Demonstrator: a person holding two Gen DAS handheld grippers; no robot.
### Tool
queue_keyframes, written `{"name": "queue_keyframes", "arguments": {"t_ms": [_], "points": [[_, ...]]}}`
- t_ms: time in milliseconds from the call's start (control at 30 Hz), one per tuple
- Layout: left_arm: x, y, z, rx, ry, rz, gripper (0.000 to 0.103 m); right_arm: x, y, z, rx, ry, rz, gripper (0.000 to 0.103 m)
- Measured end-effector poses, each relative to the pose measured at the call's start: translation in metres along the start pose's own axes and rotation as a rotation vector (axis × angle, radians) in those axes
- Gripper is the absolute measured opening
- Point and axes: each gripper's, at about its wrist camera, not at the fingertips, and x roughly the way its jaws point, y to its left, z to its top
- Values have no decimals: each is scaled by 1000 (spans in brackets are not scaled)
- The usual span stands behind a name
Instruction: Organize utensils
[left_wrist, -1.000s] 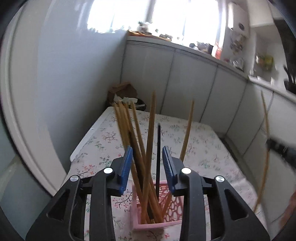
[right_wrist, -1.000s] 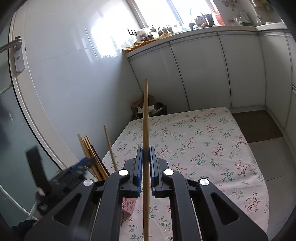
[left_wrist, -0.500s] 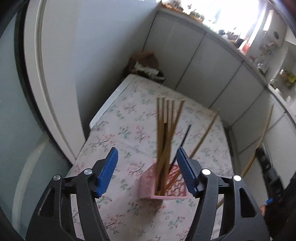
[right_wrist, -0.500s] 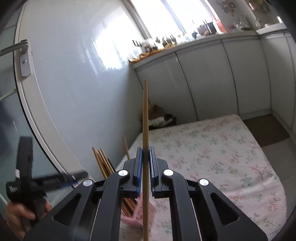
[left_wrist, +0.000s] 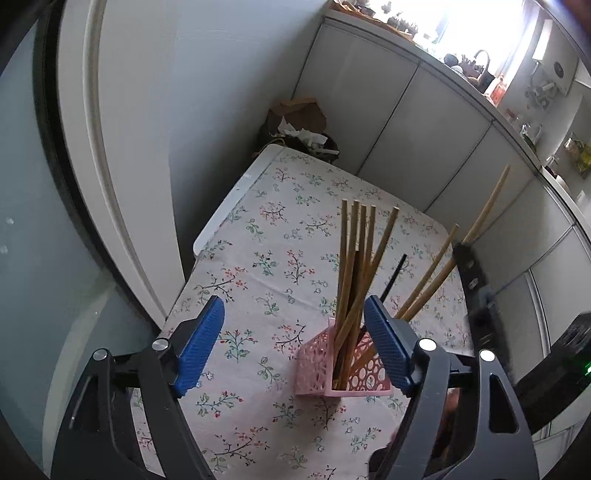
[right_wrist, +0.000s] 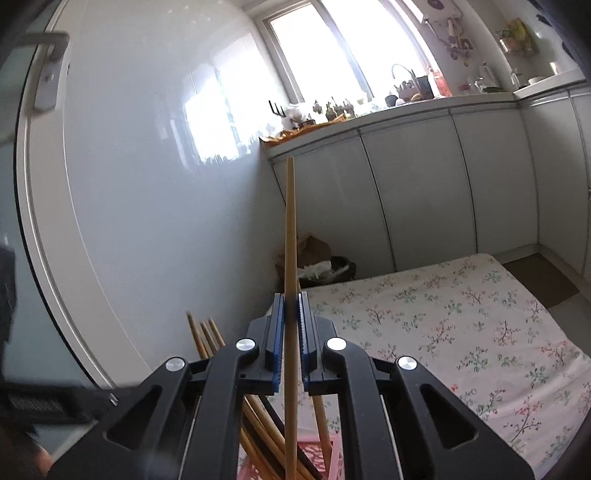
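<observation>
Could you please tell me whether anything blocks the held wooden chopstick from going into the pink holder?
Nothing separate blocks it; only the wooden chopsticks already crowding the pink perforated plastic holder lie below the held wooden chopstick.

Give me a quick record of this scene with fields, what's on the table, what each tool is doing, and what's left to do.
surface: table with a flowered cloth
holder: pink basket, standing on the cloth
in holder: a bunch of wooden chopsticks and one black chopstick, leaning
left tool: jaws opening, nothing between the pads, above the table beside the basket
right tool: shut on one wooden chopstick, held upright over the basket
left to do: held chopstick not yet let go into the basket
</observation>
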Motion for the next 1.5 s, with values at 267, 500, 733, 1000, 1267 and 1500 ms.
{"name": "queue_keyframes", "arguments": {"t_ms": [267,500,733,1000,1267,1500], "points": [[-1,-1,2,10,-6,0,77,-5,8,-32,-109,124,64,10],[-5,-11,-1,50,-24,11,78,-24,-15,-18,-40,224,57,25],[-16,-39,-23,133,-28,4,81,-75,-37,7,-3,317,4,37],[-84,-69,-100,232,-91,56,96,-178,-44,18,1,386,10,72],[-178,-98,-147,307,-208,104,96,-286,-34,29,-21,338,7,91],[-234,-118,-169,366,-283,98,96,-347,-20,46,-13,304,30,96]]}}
